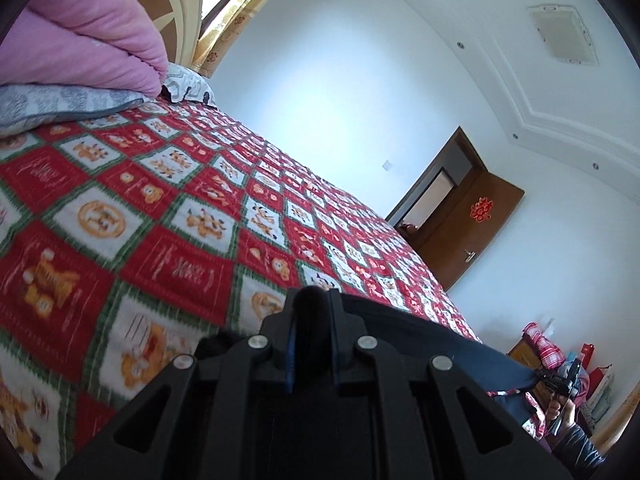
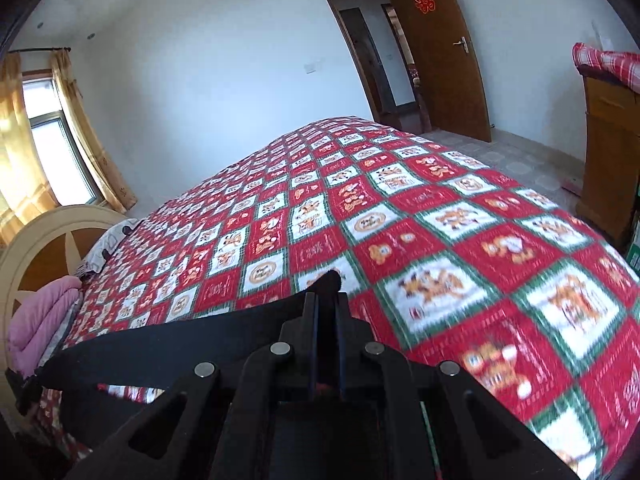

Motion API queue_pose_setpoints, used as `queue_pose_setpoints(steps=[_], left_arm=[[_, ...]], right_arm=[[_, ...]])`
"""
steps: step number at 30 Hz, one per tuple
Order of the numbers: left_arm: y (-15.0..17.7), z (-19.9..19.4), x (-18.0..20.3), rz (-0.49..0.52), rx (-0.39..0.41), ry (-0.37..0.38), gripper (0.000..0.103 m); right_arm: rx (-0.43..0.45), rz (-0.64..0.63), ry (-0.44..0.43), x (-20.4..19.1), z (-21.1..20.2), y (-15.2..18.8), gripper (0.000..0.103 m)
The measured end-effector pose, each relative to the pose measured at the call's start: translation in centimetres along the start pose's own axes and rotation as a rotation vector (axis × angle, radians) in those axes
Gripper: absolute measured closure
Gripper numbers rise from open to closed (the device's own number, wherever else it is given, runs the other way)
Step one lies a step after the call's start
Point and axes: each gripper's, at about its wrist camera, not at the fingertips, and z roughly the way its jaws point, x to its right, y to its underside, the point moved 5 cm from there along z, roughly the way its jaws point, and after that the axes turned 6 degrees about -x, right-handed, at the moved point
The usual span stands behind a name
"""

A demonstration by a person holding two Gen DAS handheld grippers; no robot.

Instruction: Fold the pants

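The black pants (image 1: 452, 344) hang stretched in the air between my two grippers, above the bed. In the left wrist view my left gripper (image 1: 313, 300) is shut on a bunched black edge of the pants, and the cloth runs off to the right. The right gripper (image 1: 560, 380) shows small there, with a person's hand (image 1: 554, 410) on it. In the right wrist view my right gripper (image 2: 326, 294) is shut on another corner of the pants (image 2: 160, 348), whose taut band runs left and down. A point of black cloth sticks out past its fingertips.
The bed's red, white and green chequered blanket (image 2: 400, 208) lies flat below. A pink quilt (image 1: 92, 28), pillows (image 1: 52, 104) and the cream headboard (image 2: 48, 236) are at the bed's head. A brown door (image 2: 444, 48) stands open, and a wooden cabinet (image 2: 608, 152) stands at the right.
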Motion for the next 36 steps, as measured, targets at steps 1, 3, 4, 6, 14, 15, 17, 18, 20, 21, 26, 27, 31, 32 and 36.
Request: queue_pose_setpoints(steps=[1, 3, 4, 6, 14, 15, 17, 18, 20, 21, 26, 27, 31, 32, 36], left_arm=[[0.4, -0.3, -0.2, -0.009, 0.007, 0.006, 0.09], [1.3, -0.8, -0.6, -0.018, 0.014, 0.01, 0.09], [1.7, -0.8, -0.8, -0.018, 0.014, 0.007, 0.09], [2.4, -0.9, -1.2, -0.024, 0.013, 0.004, 0.09], [4.0, -1.4, -2.5, -0.041, 0.016, 0.014, 0.09], [4.2, -1.5, -2.6, -0.043, 0.014, 0.017, 0.09], [4.7, -1.4, -3.0, -0.041, 0.002, 0.003, 0.089], [4.9, -1.4, -3.1, -0.039, 0.0, -0.008, 0.088], [5.1, -1.7, -3.7, -0.055, 0.007, -0.022, 0.085], [5.2, -2.0, -4.0, -0.066, 0.014, -0.026, 0.083], [5.0, -4.0, -5.7, -0.137, 0.079, -0.051, 0.083], [5.1, -4.5, -6.0, -0.149, 0.09, -0.053, 0.083], [5.0, -6.3, -6.8, -0.181, 0.132, -0.075, 0.078], [4.9, -6.5, -6.9, -0.192, 0.141, -0.08, 0.076], [4.7, -6.6, -6.5, -0.197, 0.143, -0.097, 0.058]], right_arm=[[0.002, 0.006, -0.006, 0.3, -0.3, 0.5, 0.096], [0.0, 0.017, -0.008, 0.7, -0.7, 1.2, 0.096], [-0.002, 0.024, -0.009, 1.0, -1.0, 1.7, 0.096], [-0.007, 0.035, -0.008, 1.6, -1.3, 2.2, 0.096], [-0.002, 0.064, 0.017, 3.5, -3.4, 4.3, 0.096], [0.001, 0.077, 0.022, 4.1, -3.7, 4.5, 0.096], [0.008, 0.116, 0.043, 5.5, -4.3, 4.9, 0.096], [0.01, 0.128, 0.063, 6.1, -4.5, 5.1, 0.096], [0.012, 0.131, 0.073, 6.5, -4.8, 5.4, 0.096], [0.017, 0.124, 0.071, 6.3, -5.2, 5.5, 0.096], [0.011, 0.001, 0.046, 1.4, -5.5, 5.0, 0.095], [0.01, -0.025, 0.036, 0.2, -5.5, 4.9, 0.095], [0.009, -0.083, 0.025, -3.7, -5.5, 4.6, 0.071], [0.001, -0.079, 0.033, -4.1, -5.5, 4.7, 0.05], [-0.031, -0.025, 0.065, -3.9, -5.8, 5.7, 0.041]])
